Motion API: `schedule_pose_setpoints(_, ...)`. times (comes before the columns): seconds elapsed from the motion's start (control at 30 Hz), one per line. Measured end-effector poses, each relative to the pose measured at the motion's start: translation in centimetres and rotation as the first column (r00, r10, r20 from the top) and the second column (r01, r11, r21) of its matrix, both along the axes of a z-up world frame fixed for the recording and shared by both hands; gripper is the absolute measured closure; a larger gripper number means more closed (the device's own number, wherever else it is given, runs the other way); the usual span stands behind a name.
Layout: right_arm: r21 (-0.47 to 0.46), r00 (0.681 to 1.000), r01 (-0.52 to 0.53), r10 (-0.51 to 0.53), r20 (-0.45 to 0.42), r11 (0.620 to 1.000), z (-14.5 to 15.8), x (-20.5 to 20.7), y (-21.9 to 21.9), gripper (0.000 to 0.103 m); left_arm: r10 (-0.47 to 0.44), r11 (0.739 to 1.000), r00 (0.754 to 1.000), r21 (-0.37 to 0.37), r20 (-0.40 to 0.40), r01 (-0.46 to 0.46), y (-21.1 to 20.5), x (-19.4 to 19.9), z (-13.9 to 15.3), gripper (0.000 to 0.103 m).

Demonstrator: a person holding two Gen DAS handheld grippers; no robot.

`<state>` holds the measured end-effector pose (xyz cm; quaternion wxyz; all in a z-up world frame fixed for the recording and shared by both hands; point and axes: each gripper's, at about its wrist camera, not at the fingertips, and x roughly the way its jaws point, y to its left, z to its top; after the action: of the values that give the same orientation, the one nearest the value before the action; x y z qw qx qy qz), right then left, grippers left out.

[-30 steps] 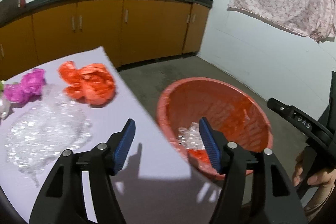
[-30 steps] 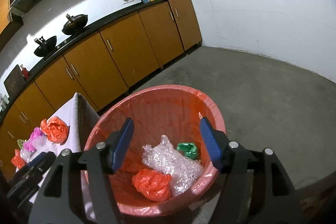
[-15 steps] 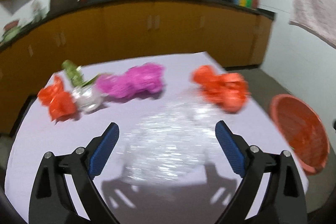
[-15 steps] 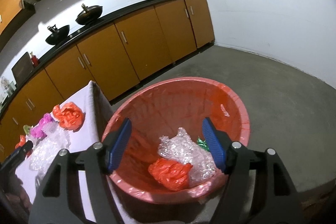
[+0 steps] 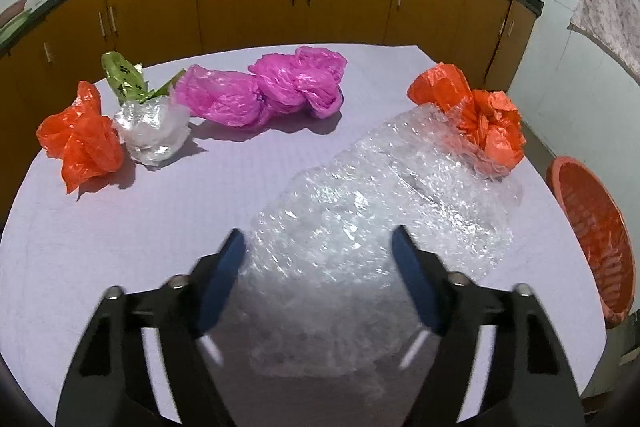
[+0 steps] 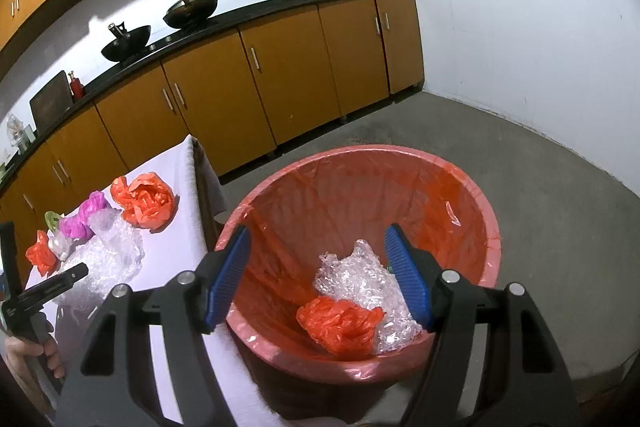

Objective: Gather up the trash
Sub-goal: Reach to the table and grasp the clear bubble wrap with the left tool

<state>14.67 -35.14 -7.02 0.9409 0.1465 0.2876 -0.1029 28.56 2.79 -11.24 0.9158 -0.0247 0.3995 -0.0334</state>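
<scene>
The left gripper (image 5: 318, 255) hangs low over the table (image 5: 120, 239) with its jaws closing; the near end of a big sheet of bubble wrap (image 5: 384, 199) lies between the blue pads (image 5: 224, 269), which do not yet press on it. The right gripper (image 6: 316, 265) is poised above the red bin (image 6: 486, 211), jaws parted about halfway and holding nothing.

On the table, six pieces of trash wait. Nearest is the one sheet of bubble wrap. Behind it, at the left, sits an orange bag (image 5: 82, 139), just beside a clear crumpled bag (image 5: 152, 127). At the right, a second orange bag (image 5: 480, 111) touches the far end of the bubble wrap. Farther back lie one pink bag (image 5: 272, 87) and one green wrapper (image 5: 122, 75).

The bin stands on the floor just beside the table's right edge, lined with red plastic. Inside are one orange bag (image 6: 340, 323), one wad of bubble wrap (image 6: 360, 279), and a sliver of something green, mostly hidden behind the right gripper's finger.
</scene>
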Motion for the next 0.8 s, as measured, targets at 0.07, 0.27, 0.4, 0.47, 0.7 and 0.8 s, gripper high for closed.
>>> schedule_pose_setpoints(0.07,0.0,1.0,-0.007,0.007,-0.001,1.0,0.0,0.1,0.3,0.035,-0.013,1.0,1.0,0.011,-0.001,0.013,-0.4,-0.1,0.0,0.043)
schedule_pose_setpoints(0.27,-0.011,0.999,-0.043,0.043,-0.001,0.999,0.3,0.6,2.0,0.035,-0.034,0.999,0.999,0.011,0.029,0.034,-0.6,-0.8,0.5,0.074)
schedule_pose_setpoints(0.4,-0.021,0.997,-0.072,0.072,0.006,0.997,0.9,1.0,3.3,0.035,-0.022,1.0,0.998,0.009,0.063,0.022,0.3,-1.6,1.0,0.08)
schedule_pose_setpoints(0.47,-0.022,0.996,-0.084,0.085,0.01,0.996,1.1,1.2,3.9,0.035,-0.012,1.0,0.996,0.002,0.086,0.011,1.2,-2.3,1.4,0.081)
schedule_pose_setpoints(0.7,-0.03,0.985,-0.17,0.17,0.008,0.985,1.6,3.1,8.1,0.035,0.049,0.999,0.982,-0.025,0.18,-0.045,6.1,-5.8,3.6,0.081)
schedule_pose_setpoints(0.8,-0.033,0.977,-0.214,0.215,0.001,0.976,1.5,4.3,10.2,0.035,0.095,0.995,0.97,-0.027,0.223,-0.091,8.6,-7.3,4.9,0.082)
